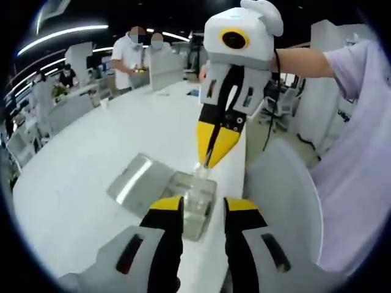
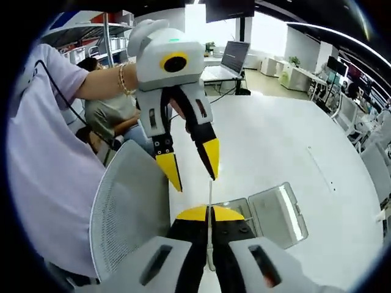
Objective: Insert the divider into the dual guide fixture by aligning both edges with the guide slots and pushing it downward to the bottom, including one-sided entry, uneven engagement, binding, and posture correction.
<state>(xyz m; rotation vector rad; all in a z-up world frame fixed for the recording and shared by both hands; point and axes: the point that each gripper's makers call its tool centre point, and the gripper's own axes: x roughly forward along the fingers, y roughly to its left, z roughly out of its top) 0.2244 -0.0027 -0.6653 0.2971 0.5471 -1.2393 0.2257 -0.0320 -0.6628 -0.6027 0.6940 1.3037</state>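
Clear plastic divider (image 2: 210,201) is standing upright, pinched edge-on in the closed right tongs (image 2: 209,213) above the transparent guide fixture (image 1: 194,201) near the white counter's (image 1: 91,171) edge. Left tongs (image 1: 203,204) are hovering spread apart, gripping nothing, over the fixture.

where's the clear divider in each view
Left gripper view: the divider sits at centre, pinched by the right gripper above the clear fixture.
Right gripper view: edge-on thin line, low centre, rising from the shut jaws.
Shared landmark: white table.
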